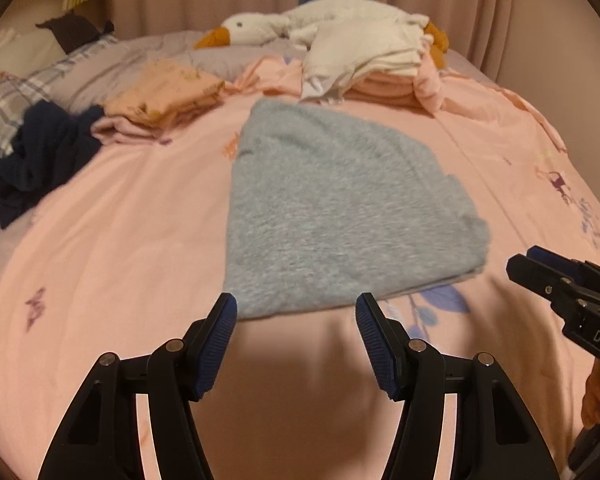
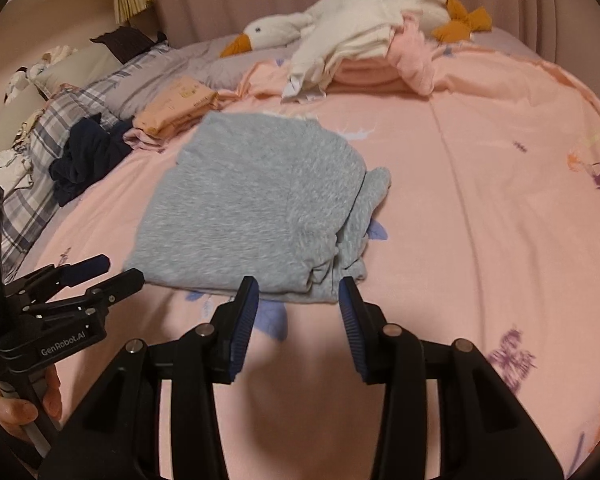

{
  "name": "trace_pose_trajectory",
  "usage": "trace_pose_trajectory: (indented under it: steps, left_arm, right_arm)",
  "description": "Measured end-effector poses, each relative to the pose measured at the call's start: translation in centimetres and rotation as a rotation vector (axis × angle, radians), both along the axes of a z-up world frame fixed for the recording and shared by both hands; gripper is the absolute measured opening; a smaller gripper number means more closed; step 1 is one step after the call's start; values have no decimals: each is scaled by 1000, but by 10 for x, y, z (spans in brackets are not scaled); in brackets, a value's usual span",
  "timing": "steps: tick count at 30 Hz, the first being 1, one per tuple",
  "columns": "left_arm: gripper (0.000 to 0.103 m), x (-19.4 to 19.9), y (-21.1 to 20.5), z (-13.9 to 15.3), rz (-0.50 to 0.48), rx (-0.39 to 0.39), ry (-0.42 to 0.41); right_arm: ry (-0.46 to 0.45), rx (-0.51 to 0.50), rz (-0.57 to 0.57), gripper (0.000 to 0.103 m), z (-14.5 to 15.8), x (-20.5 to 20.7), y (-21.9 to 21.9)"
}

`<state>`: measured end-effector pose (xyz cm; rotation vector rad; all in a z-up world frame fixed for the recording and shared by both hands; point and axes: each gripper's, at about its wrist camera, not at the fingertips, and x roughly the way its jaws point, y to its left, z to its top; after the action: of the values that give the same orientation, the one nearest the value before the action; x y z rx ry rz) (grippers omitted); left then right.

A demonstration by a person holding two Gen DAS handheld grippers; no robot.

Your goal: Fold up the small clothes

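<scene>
Pink bedsheet (image 1: 132, 240) is carrying the folded grey garment (image 1: 332, 208) at centre, while left gripper (image 1: 296, 308) and right gripper (image 2: 299, 292) are hovering part-open and empty at its 6 o'clock edge; likely next: tidying the loose layers at 4 o'clock before moving on.

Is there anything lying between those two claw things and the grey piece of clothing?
Nothing visible. Only bare pink bedsheet separates the left gripper and right gripper from the folded grey garment; both sets of fingers are open and empty.
</scene>
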<state>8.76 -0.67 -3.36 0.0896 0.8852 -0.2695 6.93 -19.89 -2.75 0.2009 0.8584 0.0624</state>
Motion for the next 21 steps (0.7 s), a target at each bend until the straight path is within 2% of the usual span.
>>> trace_pose_trajectory:
  steps: [1,2,3,6,10,12,16,21]
  left_arm:
    - [68,-5,1,5,5,-1,-4]
    - [80,-9,2,10,11,0,-8]
    - [86,-13,3,15,16,-2,-14]
    - [86,-26,8,32,41,-7,-46]
    - [89,-39,10,47,42,-19,-45]
    - [92,-43,9,51,38,-12,-36]
    - [96,-54,7,60,70,55,-56]
    - [97,-55,16,57,78,13,-28]
  right_arm:
    - [-11,-8,-5,54,6,-7,0]
    - [-19,-10,-7,64,10,-10,0]
    - [-31,-13,-9,72,16,-16,0]
    - [-54,-10,-9,87,32,-31,0]
    - [-96,4,2,94,49,-50,2]
    - [-117,2,9,103,57,-56,4]
    - [-162,-18,8,103,72,-68,7]
    - [-168,-58,-23,103,75,-72,7]
